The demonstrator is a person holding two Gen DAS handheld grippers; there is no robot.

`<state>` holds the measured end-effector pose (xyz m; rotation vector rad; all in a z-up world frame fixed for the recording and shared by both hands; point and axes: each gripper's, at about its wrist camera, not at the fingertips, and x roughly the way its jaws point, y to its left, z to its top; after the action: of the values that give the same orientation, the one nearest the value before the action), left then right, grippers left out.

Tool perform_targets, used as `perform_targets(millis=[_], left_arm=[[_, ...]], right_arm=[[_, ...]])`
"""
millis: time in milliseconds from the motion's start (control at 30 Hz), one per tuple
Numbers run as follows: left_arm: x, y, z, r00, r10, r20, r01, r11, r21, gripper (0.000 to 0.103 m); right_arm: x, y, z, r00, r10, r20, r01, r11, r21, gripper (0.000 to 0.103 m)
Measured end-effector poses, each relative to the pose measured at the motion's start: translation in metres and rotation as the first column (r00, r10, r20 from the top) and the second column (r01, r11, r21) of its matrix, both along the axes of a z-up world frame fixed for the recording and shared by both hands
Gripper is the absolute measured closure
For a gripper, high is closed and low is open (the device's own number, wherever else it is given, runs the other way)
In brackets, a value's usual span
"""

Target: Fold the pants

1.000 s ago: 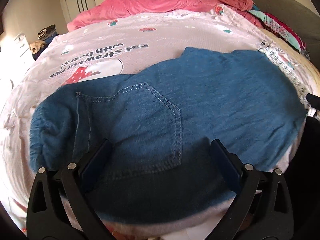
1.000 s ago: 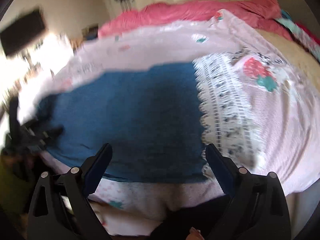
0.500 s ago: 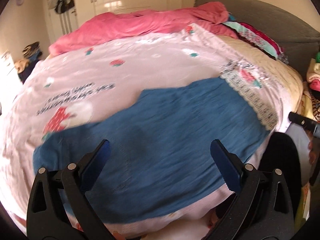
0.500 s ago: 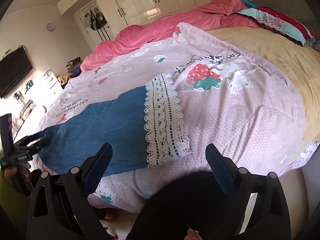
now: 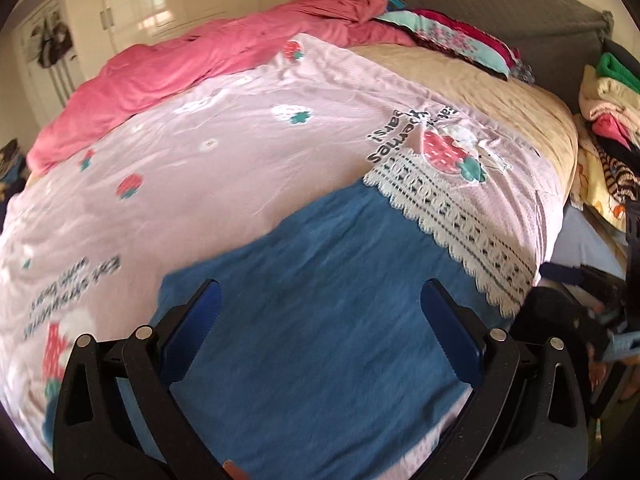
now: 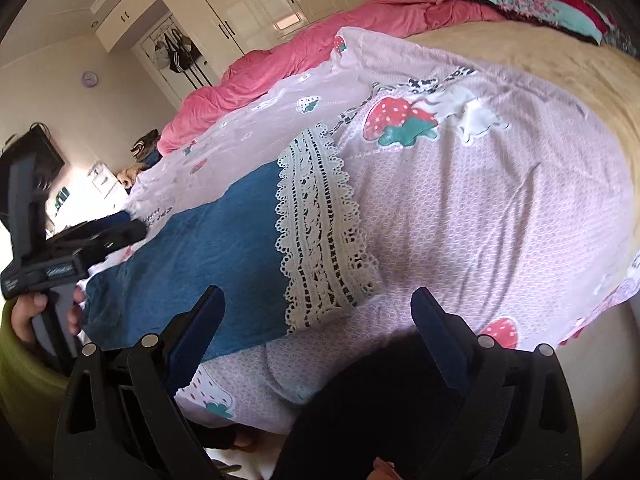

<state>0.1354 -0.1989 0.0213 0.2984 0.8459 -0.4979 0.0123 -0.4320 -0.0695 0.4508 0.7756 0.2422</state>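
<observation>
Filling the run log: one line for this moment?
pants: flat on bed, lace hem | left gripper: open, above pants | right gripper: open, empty

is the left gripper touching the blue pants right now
Cannot tell. The left wrist view shows the left gripper open, with nothing between its fingers, above the pants; no gap shows. In the right wrist view it seems raised at the pants' end.

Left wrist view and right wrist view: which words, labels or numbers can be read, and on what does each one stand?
"Eat strawberries with bears!", upside down and partly blurred, on the pink bedsheet, printed near its left edge.
The same line again beside the lace trim, only "berries" and "bears!" clear.
Label on the left gripper's body: too small to read.
</observation>
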Motion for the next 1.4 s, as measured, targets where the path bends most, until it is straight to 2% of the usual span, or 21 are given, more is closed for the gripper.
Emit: perform_targets(millis=[200,400,533,567,700,800,867,933,1000,1067,1167,1267,1400], left_arm=[[0.044,-0.033,-0.015,0.995,-0.034,-0.096,0.032,0.999,-0.014,0.010],[0.079,-0.065,-0.030,0.989,-0.088,-0.118,0.089,0.996,0.004,0.010],[0.091,-0.086,-0.038,0.984,-0.145,-0.105,0.151,0.987,0.052,0.010],[0.093,-0.089,-0.041,0.981,-0.160,-0.108,0.167,0.984,0.062,0.010],[0.105,-0.100,-0.053,0.965,-0.205,-0.162,0.218,0.974,0.065,0.010],[0.112,-0.103,-0.058,0.954,-0.238,-0.180,0.253,0.965,0.064,0.016],[0.117,-0.105,-0.061,0.943,-0.260,-0.207,0.273,0.961,0.037,0.026],[0.122,-0.105,-0.063,0.925,-0.285,-0.253,0.289,0.957,-0.022,0.040],[0.126,-0.106,-0.068,0.904,-0.313,-0.293,0.309,0.949,-0.060,0.047],[0.128,-0.106,-0.072,0.891,-0.325,-0.318,0.314,0.946,-0.087,0.049],[0.128,-0.103,-0.074,0.870,-0.360,-0.336,0.329,0.933,-0.147,0.062],[0.125,-0.100,-0.073,0.862,-0.378,-0.338,0.342,0.926,-0.163,0.067],[0.123,-0.099,-0.077,0.875,-0.352,-0.333,0.313,0.935,-0.168,0.070]], right_arm=[[0.010,0.005,0.001,1.000,-0.004,0.022,0.004,1.000,-0.015,0.009],[0.019,0.004,-0.004,1.000,-0.009,0.004,0.009,1.000,0.004,0.009],[0.025,0.005,-0.010,0.999,-0.011,-0.032,0.011,1.000,0.002,0.010],[0.026,0.004,-0.011,0.999,-0.007,-0.038,0.008,1.000,0.010,0.012],[0.026,0.002,-0.012,0.999,-0.007,-0.034,0.007,1.000,0.016,0.040],[0.024,0.004,-0.009,1.000,0.003,-0.011,-0.003,1.000,0.011,0.051],[0.026,0.008,-0.009,1.000,0.023,-0.012,-0.023,1.000,0.010,0.052],[0.031,0.007,-0.014,0.999,0.009,-0.037,-0.008,1.000,0.018,0.050],[0.034,0.006,-0.017,0.999,0.009,-0.052,-0.007,0.999,0.042,0.050],[0.036,0.006,-0.019,0.998,0.014,-0.058,-0.011,0.999,0.050,0.049],[0.037,0.006,-0.019,0.998,0.013,-0.054,-0.010,0.998,0.057,0.051],[0.035,0.004,-0.018,0.999,0.006,-0.043,-0.003,0.998,0.059,0.056],[0.038,0.005,-0.020,0.999,0.008,-0.048,-0.006,0.998,0.057,0.056]])
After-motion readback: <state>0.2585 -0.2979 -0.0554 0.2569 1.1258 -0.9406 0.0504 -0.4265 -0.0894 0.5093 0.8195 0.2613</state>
